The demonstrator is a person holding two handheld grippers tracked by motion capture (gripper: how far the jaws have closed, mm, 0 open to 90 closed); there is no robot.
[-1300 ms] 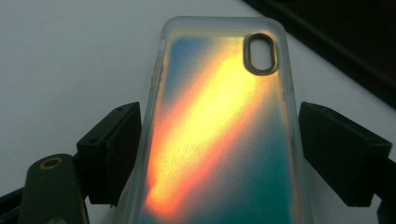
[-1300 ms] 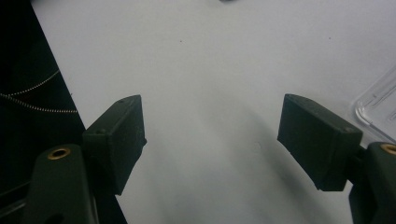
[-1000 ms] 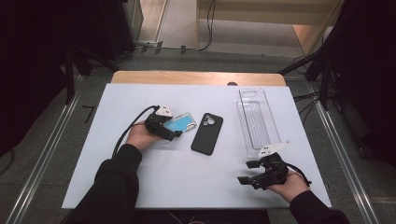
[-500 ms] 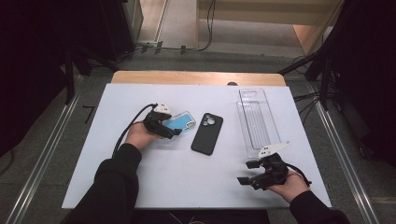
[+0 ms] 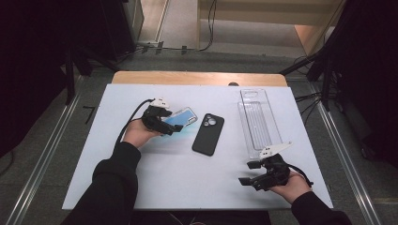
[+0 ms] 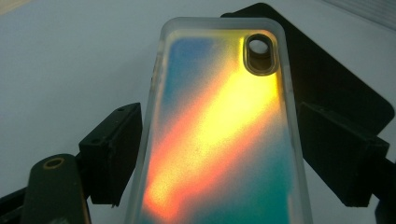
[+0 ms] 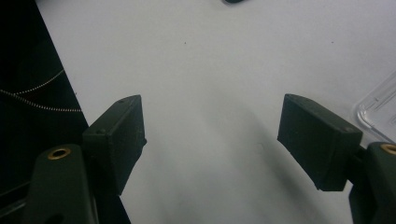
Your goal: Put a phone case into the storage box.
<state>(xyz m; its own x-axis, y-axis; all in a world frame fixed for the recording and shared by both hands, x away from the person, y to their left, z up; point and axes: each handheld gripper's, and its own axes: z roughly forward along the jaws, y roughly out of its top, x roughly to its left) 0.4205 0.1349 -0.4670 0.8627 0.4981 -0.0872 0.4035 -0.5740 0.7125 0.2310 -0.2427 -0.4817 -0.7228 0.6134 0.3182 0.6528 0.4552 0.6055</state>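
An iridescent phone case, blue with a yellow-orange sheen, is held by its long edges in my left gripper, which is shut on it. The case is lifted a little off the white table, its camera-hole end pointing away from the hand. A black phone lies flat just right of it, back side up, and shows behind the case in the left gripper view. My right gripper hovers at the front right with its jaws wide open over bare table, nothing between them.
A long clear plastic tray lies at the right, beyond the right gripper; its corner shows in the right gripper view. The table's front edge is close to the right hand. A wooden strip borders the far edge.
My left gripper has risen slightly with the iridescent case in its jaws. The right gripper has stayed in place.
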